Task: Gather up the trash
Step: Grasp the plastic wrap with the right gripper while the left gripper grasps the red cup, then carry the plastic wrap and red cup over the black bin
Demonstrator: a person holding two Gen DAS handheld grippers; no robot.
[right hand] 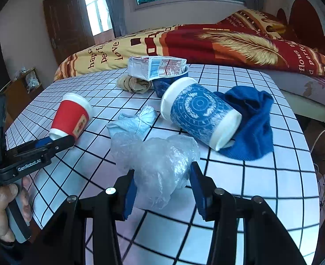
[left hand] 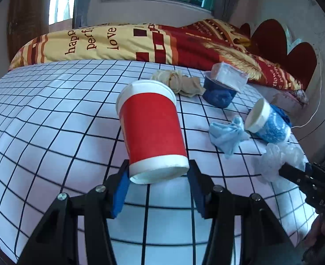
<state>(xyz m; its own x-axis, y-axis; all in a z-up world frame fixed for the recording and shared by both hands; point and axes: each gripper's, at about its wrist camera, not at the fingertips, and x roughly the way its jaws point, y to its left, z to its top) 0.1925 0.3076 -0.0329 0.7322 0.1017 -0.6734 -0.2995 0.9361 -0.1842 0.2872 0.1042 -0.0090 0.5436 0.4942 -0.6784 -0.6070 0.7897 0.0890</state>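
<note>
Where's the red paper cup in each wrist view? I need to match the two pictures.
Left wrist: red cup centre frame, lying on its side, base end between the left gripper pads.
Right wrist: same red cup at left, with the left gripper at its base.
Shared landmark: the blue patterned cup, lying on its side on the checked cloth.

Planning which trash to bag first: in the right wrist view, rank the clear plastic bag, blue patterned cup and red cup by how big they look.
1. Clear plastic bag, though nearest the camera.
2. Blue patterned cup.
3. Red cup, farthest away.
</note>
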